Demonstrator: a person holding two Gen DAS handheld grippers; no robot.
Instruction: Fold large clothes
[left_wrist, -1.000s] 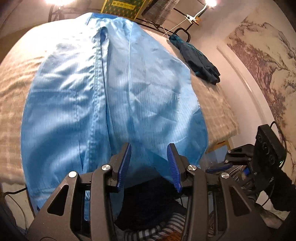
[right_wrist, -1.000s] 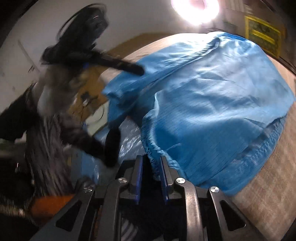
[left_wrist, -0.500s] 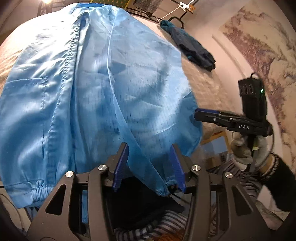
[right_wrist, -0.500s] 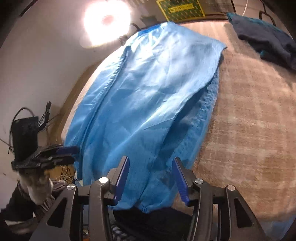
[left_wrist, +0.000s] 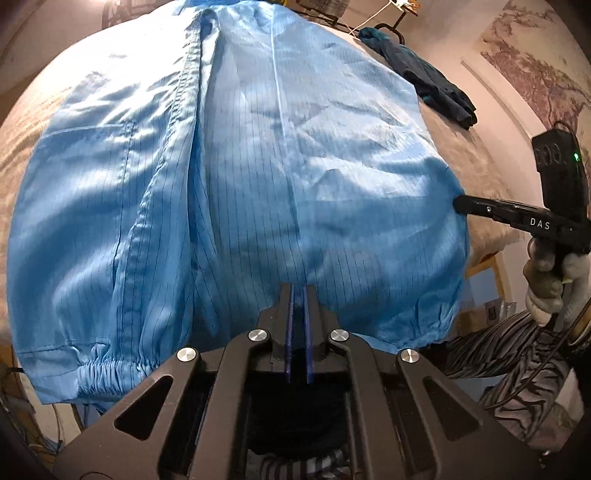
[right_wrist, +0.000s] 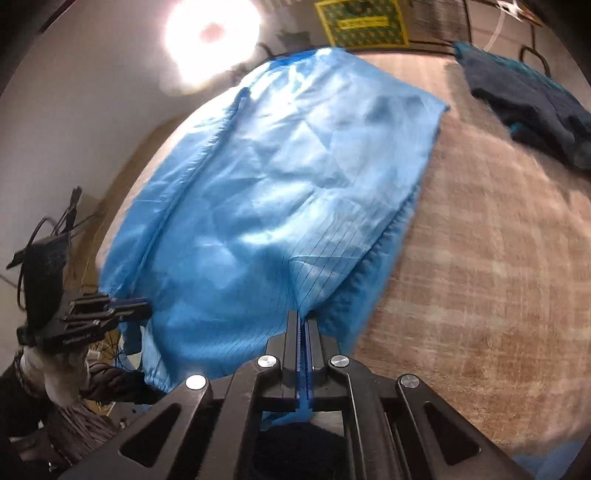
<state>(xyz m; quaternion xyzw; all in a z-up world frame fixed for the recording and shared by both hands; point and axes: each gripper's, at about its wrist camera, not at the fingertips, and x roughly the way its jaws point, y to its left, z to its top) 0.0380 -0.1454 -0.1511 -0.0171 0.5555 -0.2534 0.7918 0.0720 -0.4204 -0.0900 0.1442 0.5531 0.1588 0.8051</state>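
Observation:
A large light-blue pinstriped garment (left_wrist: 258, 177) lies spread on a bed, with a chest pocket at the left and elastic cuffs at its near hem. My left gripper (left_wrist: 298, 291) is shut on the near hem at the garment's middle seam. My right gripper (right_wrist: 303, 319) is shut on the garment (right_wrist: 280, 192) at its near right corner, and blue cloth shows between its pads. From the left wrist view, the right gripper (left_wrist: 460, 204) bites the garment's right edge. From the right wrist view, the left gripper (right_wrist: 146, 308) sits at the hem's left side.
A beige checked blanket (right_wrist: 480, 258) covers the bed. A dark blue garment (left_wrist: 424, 77) lies at the far right corner. A gloved hand (left_wrist: 550, 280) holds the right gripper. A bright lamp (right_wrist: 210, 33) and a yellow-green sign (right_wrist: 362, 18) stand behind the bed.
Both grippers went from open to shut on the blue garment's near hem. The left one sank closer to the cloth. The right one first swung across to the garment's right corner.

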